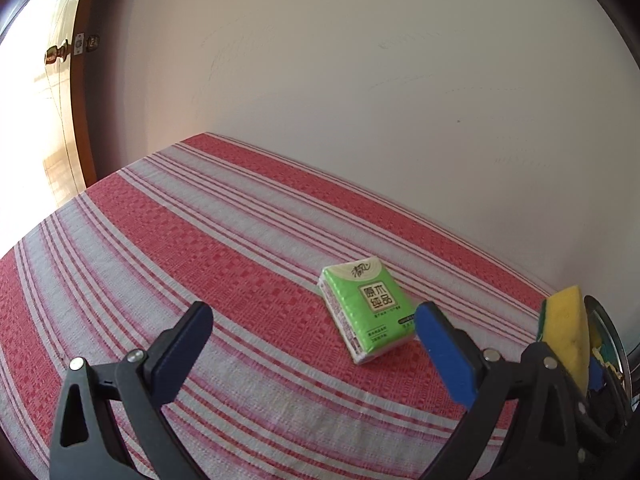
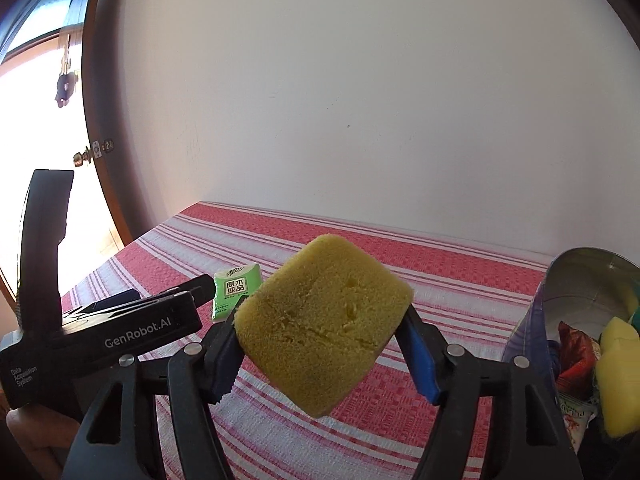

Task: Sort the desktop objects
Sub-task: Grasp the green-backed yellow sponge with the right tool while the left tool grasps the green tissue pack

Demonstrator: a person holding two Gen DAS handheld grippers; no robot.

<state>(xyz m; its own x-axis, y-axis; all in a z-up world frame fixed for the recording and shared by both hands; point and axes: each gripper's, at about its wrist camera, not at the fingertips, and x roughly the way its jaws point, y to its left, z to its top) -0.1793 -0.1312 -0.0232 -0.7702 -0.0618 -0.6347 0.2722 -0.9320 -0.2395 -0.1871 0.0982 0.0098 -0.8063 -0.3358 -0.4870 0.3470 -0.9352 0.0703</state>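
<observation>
My right gripper [image 2: 324, 344] is shut on a yellow sponge [image 2: 324, 328], lifted clear of the striped cloth and tilted on one corner; both blue pads press its sides. In the left wrist view the same sponge [image 1: 568, 332] shows edge-on at the far right with a green scouring layer. A green tissue pack [image 1: 366, 312] lies flat on the cloth, just ahead of my left gripper [image 1: 312, 320], whose jaws stand wide open with nothing between them. The tissue pack [image 2: 235, 290] also peeks out behind the left gripper's body in the right wrist view.
A red-and-white striped tablecloth [image 1: 200, 248] covers the table, which ends at a pale wall. A metal tin [image 2: 588, 292] at the right holds snack packets and another yellow sponge [image 2: 618, 376]. A wooden door frame [image 1: 82, 120] stands at the left.
</observation>
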